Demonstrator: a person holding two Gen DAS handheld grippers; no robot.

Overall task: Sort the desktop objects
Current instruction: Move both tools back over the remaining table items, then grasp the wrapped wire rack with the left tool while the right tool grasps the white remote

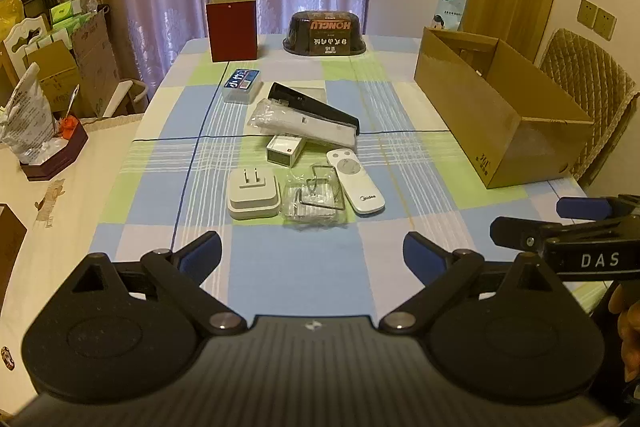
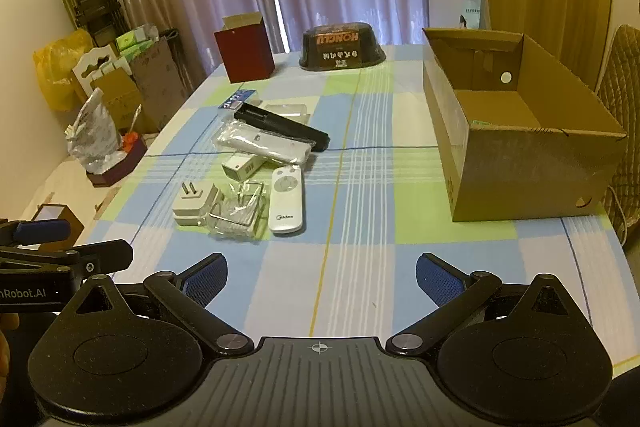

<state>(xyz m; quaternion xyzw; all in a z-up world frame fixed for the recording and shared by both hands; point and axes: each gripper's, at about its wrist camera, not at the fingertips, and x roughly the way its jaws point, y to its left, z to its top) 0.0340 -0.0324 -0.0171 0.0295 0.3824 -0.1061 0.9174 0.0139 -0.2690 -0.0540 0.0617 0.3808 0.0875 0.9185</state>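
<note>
Both grippers hover spread and empty, left gripper point(image 1: 312, 255) and right gripper point(image 2: 322, 277). White remote point(image 1: 355, 181) lies at twelve o'clock of the left, long axis pointing away; cardboard box point(image 2: 516, 163) sits at two o'clock.

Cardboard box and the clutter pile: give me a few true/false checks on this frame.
1. Both claws, left and right, are open and hold nothing. True.
2. The white Midea remote lies inside the cardboard box. False: it lies on the tablecloth, in the pile.
3. The white plug adapter lies with its prongs up. True.
4. The cardboard box is closed. False: its top is open.
5. The dark red box stands at the table's far end. True.
</note>
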